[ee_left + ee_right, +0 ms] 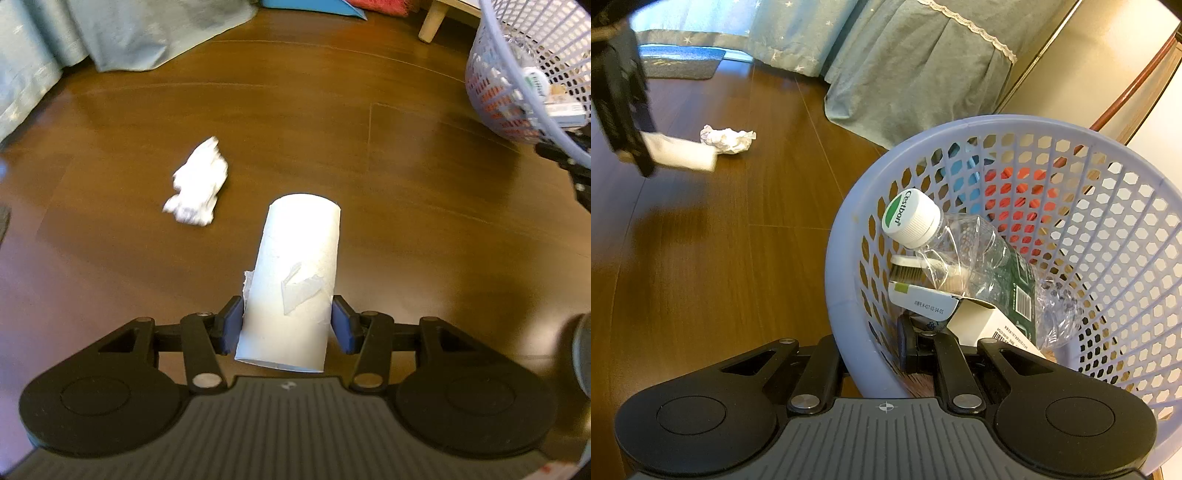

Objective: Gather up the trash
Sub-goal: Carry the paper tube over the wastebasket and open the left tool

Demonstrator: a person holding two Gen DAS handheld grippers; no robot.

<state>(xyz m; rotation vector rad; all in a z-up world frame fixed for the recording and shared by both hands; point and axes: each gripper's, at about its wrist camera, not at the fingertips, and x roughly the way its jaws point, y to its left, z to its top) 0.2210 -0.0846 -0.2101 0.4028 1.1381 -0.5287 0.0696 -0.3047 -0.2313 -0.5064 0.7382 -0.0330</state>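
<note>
Brown wooden floor [332, 122] fills both views, with teal fabric [916, 66] hanging along the far side. Only our left wrist view shows the left gripper [287, 325] head-on: its blue fingers [232, 325] are clamped on a white cardboard tube [295, 280], which points toward 12 o'clock (torn paper scraps cling to its side). A crumpled tissue [197, 184] lies on the floor at 10 o'clock from the tube. Only our right wrist view looks into the lavender mesh basket [1108, 236], tilted and pinched at its rim by the right gripper [871, 350], fingers closed on the wall. Inside we see a clear plastic bottle [967, 254] with a white cap, and a small carton [923, 301].
</note>
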